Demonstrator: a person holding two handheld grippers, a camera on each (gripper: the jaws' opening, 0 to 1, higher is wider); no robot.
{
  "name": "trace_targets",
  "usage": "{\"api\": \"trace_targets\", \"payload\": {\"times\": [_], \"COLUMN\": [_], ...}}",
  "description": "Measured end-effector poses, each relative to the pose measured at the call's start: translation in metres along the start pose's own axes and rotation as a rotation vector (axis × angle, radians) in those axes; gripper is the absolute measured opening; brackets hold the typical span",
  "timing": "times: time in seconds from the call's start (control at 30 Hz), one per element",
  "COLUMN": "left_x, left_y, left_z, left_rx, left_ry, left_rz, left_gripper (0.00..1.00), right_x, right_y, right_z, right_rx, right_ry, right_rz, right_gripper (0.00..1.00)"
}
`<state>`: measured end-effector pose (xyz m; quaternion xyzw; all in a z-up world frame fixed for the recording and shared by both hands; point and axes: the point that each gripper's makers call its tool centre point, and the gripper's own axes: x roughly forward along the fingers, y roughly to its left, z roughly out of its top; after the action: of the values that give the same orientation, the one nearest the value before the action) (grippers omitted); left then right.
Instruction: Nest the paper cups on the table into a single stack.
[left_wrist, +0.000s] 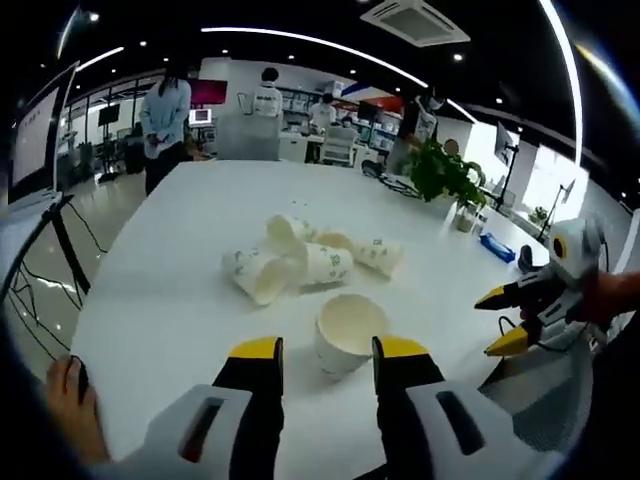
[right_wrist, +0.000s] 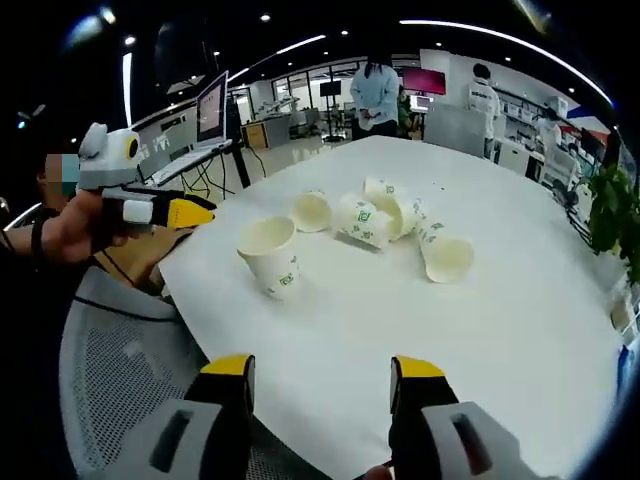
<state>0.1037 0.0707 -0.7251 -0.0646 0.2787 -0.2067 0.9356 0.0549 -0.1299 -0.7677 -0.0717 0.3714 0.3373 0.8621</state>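
Observation:
One white paper cup (left_wrist: 345, 338) (right_wrist: 272, 256) with green print stands mouth up near the white table's (left_wrist: 170, 270) (right_wrist: 490, 340) edge. Beyond it, several more cups (left_wrist: 305, 256) (right_wrist: 372, 216) lie on their sides in a loose cluster, and one cup (right_wrist: 446, 257) lies slightly apart from it. My left gripper (left_wrist: 328, 350) is open, with its yellow tips on either side of the upright cup and just short of it. In the right gripper view it shows as the left gripper (right_wrist: 180, 212), held by a hand. My right gripper (right_wrist: 322, 367) (left_wrist: 500, 320) is open and holds nothing, off the table's side.
A potted plant (left_wrist: 445, 172) and a blue object (left_wrist: 497, 246) sit on the table's far right. A grey mesh chair (right_wrist: 115, 350) stands at the table's edge. People stand at the far end (left_wrist: 165, 115). A monitor on a stand (right_wrist: 212, 108) is nearby.

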Motion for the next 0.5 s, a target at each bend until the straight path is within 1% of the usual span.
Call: {"api": "trace_targets", "payload": {"times": [0.1, 0.13, 0.23, 0.33, 0.4, 0.43, 0.47, 0.5], "left_x": [0.000, 0.000, -0.001, -0.002, -0.002, -0.003, -0.003, -0.002], "left_y": [0.003, 0.004, 0.005, 0.005, 0.007, 0.007, 0.007, 0.009], "left_z": [-0.007, -0.012, -0.018, -0.020, -0.024, -0.022, -0.022, -0.022], "left_rx": [-0.014, -0.023, -0.036, -0.047, -0.059, -0.061, -0.060, -0.061], "left_ry": [0.001, 0.006, 0.011, 0.011, 0.014, 0.015, 0.017, 0.014], "left_rz": [0.010, 0.009, 0.014, 0.023, 0.024, 0.029, 0.032, 0.035], "left_gripper": [0.33, 0.33, 0.34, 0.34, 0.34, 0.34, 0.34, 0.34], "right_x": [0.001, 0.000, 0.001, 0.002, 0.004, 0.004, 0.005, 0.006], "right_y": [-0.002, -0.002, -0.003, -0.003, -0.003, -0.001, 0.002, 0.003], "right_z": [-0.003, -0.003, -0.007, -0.012, -0.015, -0.015, -0.013, -0.011], "right_rx": [0.006, 0.012, 0.031, 0.048, 0.075, 0.093, 0.132, 0.149], "right_ry": [0.003, 0.002, -0.001, -0.003, -0.010, -0.019, -0.045, -0.060], "right_rz": [0.000, 0.001, 0.004, 0.006, 0.012, 0.021, 0.039, 0.045], "right_gripper": [0.53, 0.53, 0.53, 0.53, 0.53, 0.53, 0.53, 0.53]}}
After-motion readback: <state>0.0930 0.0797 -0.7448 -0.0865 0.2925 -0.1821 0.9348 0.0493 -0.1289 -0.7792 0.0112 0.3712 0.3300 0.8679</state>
